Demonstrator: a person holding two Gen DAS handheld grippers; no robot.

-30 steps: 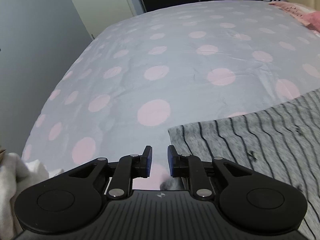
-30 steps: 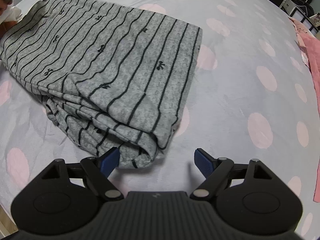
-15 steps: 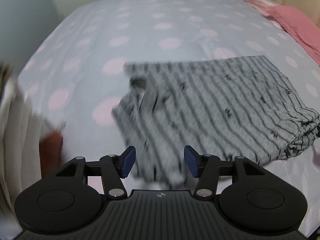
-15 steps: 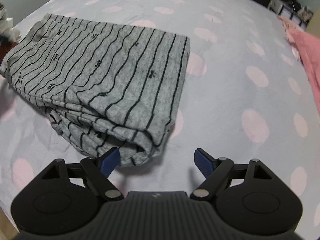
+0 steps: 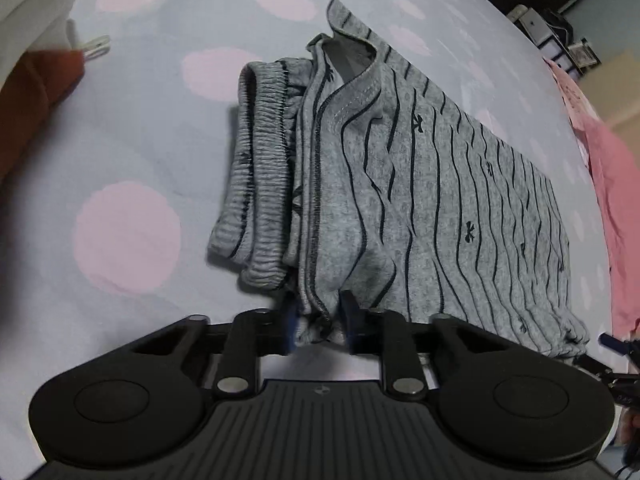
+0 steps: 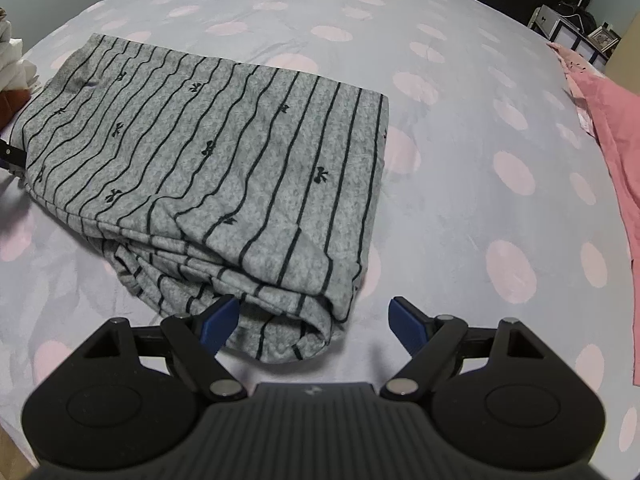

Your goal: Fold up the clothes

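Lying on a bed (image 6: 460,208) with a pale sheet dotted in pink, a grey garment (image 6: 224,168) with thin dark stripes and small bows is folded into a thick, roughly rectangular bundle of several layers. At one end, in the left wrist view, an elastic waistband (image 5: 260,168) and a stitched hem poke out past the top layer, so the stack is not yet squared off. The left hand-held gripper (image 5: 320,326) points down at the near corner of that end; its jaws are closing, and a bunched bit of the grey cloth sits between the pads, pinched narrow. The right hand-held gripper (image 6: 308,320) hangs at the opposite, rounded fold end with its jaws spread wide; the fold's corner lies just inside the left finger (image 6: 218,320), but nothing is gripped. Judging by the layers, most of the folding seems done; what is probably left is one more fold or a tidying of the loose waistband end. A pink cloth (image 6: 612,168) lies at the bed's right edge, well apart from the bundle. Something white and something rust-brown (image 5: 36,84) sit at the left edge, cut off by the frame, and cannot be identified. How many layers the bundle holds, and what lies underneath it, cannot be made out.
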